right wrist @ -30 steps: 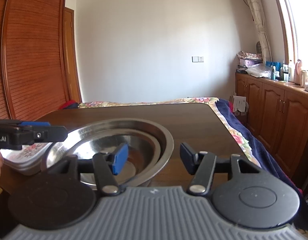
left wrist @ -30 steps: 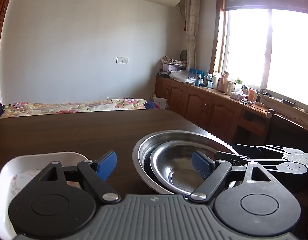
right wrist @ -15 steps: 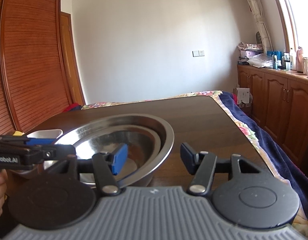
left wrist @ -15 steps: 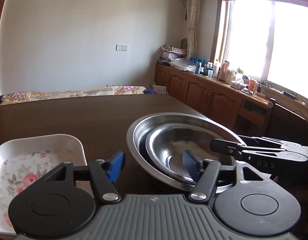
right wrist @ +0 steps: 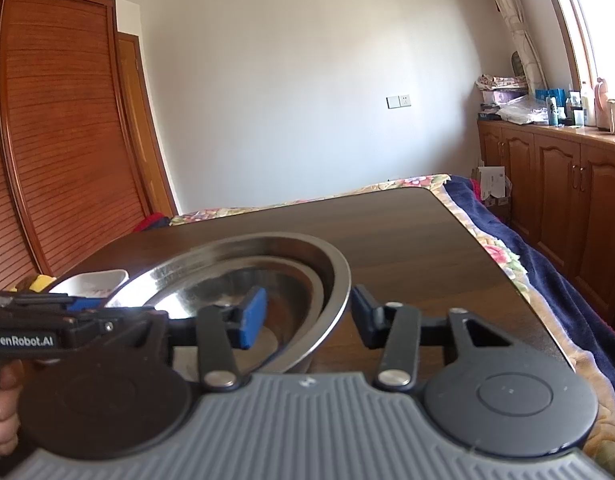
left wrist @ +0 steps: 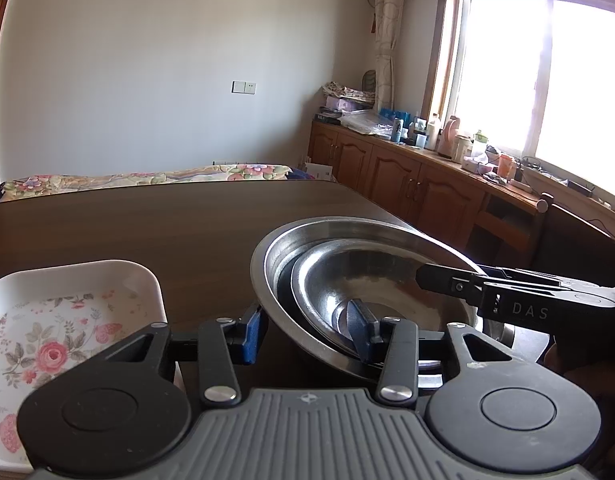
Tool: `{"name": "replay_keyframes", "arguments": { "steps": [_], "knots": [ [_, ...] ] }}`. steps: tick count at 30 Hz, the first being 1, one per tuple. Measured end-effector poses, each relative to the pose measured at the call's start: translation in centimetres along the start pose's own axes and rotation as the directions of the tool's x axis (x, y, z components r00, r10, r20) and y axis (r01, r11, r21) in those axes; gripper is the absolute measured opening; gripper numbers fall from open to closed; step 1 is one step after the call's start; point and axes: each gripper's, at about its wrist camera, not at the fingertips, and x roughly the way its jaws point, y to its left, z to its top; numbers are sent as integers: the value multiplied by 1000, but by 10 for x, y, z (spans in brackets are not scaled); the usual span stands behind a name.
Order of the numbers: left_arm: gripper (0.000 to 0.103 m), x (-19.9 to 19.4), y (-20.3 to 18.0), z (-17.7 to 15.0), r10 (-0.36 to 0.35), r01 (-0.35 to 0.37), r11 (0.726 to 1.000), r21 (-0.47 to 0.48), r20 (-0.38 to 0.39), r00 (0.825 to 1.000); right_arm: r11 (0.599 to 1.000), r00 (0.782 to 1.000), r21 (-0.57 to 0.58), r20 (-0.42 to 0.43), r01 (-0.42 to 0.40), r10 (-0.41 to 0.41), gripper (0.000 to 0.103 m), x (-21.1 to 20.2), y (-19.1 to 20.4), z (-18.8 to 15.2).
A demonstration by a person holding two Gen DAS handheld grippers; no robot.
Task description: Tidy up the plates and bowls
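Note:
Two steel bowls sit nested on the dark table (left wrist: 147, 220): a large bowl (left wrist: 347, 228) with a smaller bowl (left wrist: 387, 280) inside. My left gripper (left wrist: 305, 332) is shut across their left walls, one blue pad outside the big rim and the other inside the smaller bowl. My right gripper (right wrist: 306, 316) clamps the opposite side of the large bowl (right wrist: 327, 264) the same way. To the left of the bowls lies a white rectangular dish (left wrist: 67, 320) with a rose pattern, also visible as a white dish (right wrist: 91, 282) beyond the bowls.
A bed with a floral cover (left wrist: 147, 178) stands behind the table. Wooden cabinets (left wrist: 407, 184) with bottles run under the window at right, a chair (left wrist: 567, 232) in front. A slatted wardrobe (right wrist: 47, 140) fills the left. A blue blanket (right wrist: 547, 264) borders the table's right edge.
Both grippers moved in over the bowls' rims and their fingers narrowed, the left much more than the right. The views rolled slightly and the bowls now look tilted.

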Motion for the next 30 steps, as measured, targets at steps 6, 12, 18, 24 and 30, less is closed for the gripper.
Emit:
{"name": "replay_keyframes", "arguments": {
  "steps": [6, 12, 18, 24, 30],
  "knots": [
    [41, 0, -1, 1, 2, -2, 1000, -2, -2, 1000, 1000, 1000, 8, -1, -12, 12, 39, 2, -2, -1],
    [39, -1, -2, 2, 16, -16, 1000, 1, 0, 1000, 1000, 1000, 4, 4, 1, -1, 30, 2, -2, -1],
    [39, -6, -3, 3, 18, -18, 1000, -10, 5, 1000, 1000, 1000, 0, 10, -8, 8, 29, -1, -2, 1],
    [39, -18, 2, 8, 10, -9, 1000, -21, 19, 1000, 999, 999, -34, 26, -18, 19, 29, -4, 7, 12],
    [39, -36, 12, 19, 20, -20, 999, -27, 34, 999, 996, 998, -66, 44, -52, 55, 29, -3, 19, 24]
  ]
}}
